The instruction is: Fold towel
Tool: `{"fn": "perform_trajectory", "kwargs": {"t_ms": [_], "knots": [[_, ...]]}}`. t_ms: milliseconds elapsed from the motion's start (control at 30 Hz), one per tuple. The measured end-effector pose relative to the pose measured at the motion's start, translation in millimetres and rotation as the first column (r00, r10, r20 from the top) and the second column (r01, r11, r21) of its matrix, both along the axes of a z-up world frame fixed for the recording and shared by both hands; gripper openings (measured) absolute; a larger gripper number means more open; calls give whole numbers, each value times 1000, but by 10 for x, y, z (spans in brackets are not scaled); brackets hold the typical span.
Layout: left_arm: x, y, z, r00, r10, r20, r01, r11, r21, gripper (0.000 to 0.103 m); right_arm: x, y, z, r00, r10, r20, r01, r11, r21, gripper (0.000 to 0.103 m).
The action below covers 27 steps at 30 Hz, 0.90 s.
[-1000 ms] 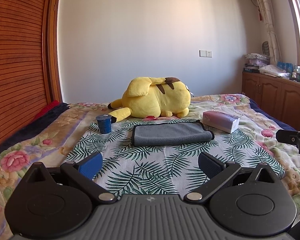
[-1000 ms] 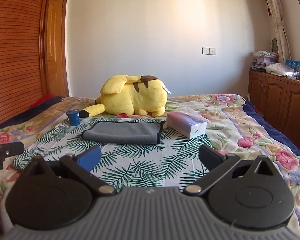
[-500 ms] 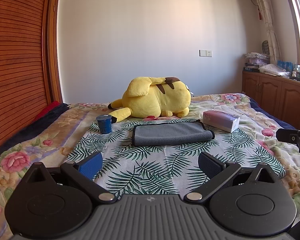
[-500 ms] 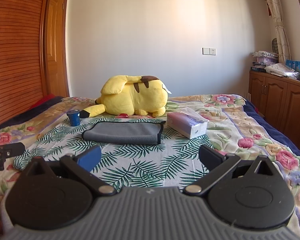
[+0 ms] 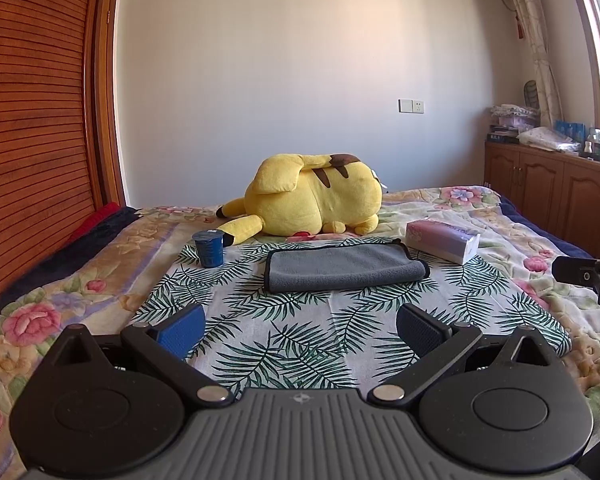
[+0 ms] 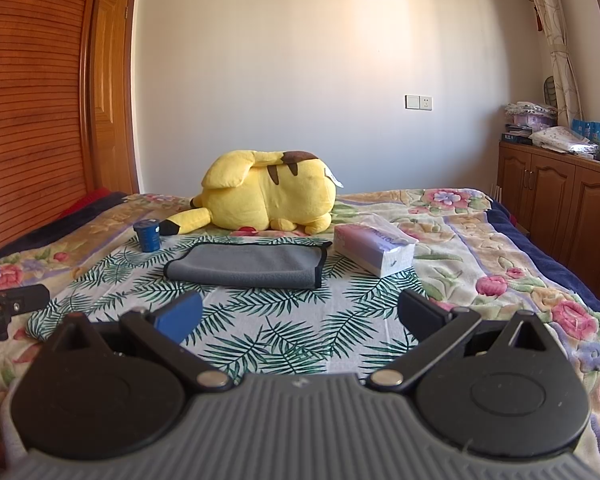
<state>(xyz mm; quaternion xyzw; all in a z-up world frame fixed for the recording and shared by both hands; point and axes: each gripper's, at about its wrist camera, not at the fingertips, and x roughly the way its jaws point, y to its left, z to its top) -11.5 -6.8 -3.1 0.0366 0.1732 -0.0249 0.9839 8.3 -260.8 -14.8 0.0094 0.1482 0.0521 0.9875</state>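
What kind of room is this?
Most likely a bedroom at home: a big bed with a flowery quilt, a yellow plush toy lying on it, and wooden cabinets beside a curtained window.

Both wrist views sit low over the bed (image 5: 500, 216), looking along it toward the far wall. Each shows the towel (image 5: 344, 266) (image 6: 248, 264) and plush toy (image 5: 316, 200) ahead, with the left view set further left than the right.

towel (image 5: 345, 267) x1 | plush (image 5: 312, 200) x1 | blue cup (image 5: 209, 248) x1 | tissue box (image 5: 442, 241) x1 | tools x2: l (image 5: 299, 330), r (image 6: 299, 322)
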Motion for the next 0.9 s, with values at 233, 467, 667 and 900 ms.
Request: {"fn": "perform_trajectory", "kwargs": {"t_ms": [233, 467, 667, 900], "knots": [[1, 5, -3, 1000, 2, -2, -2, 1000, 4, 87, 0, 3, 0, 1000, 0, 0, 0, 1000, -1, 103], [11, 3, -9, 1000, 1, -5, -1, 1000, 6, 87, 0, 7, 2, 1000, 0, 1, 0, 1000, -1, 103], [12, 1, -9, 1000, 2, -5, -2, 1000, 6, 87, -3, 10, 2, 1000, 0, 1, 0, 1000, -1, 103], [10, -1, -10, 1000, 2, -5, -2, 1000, 8, 87, -4, 6, 4, 1000, 0, 2, 0, 1000, -1, 103]]}}
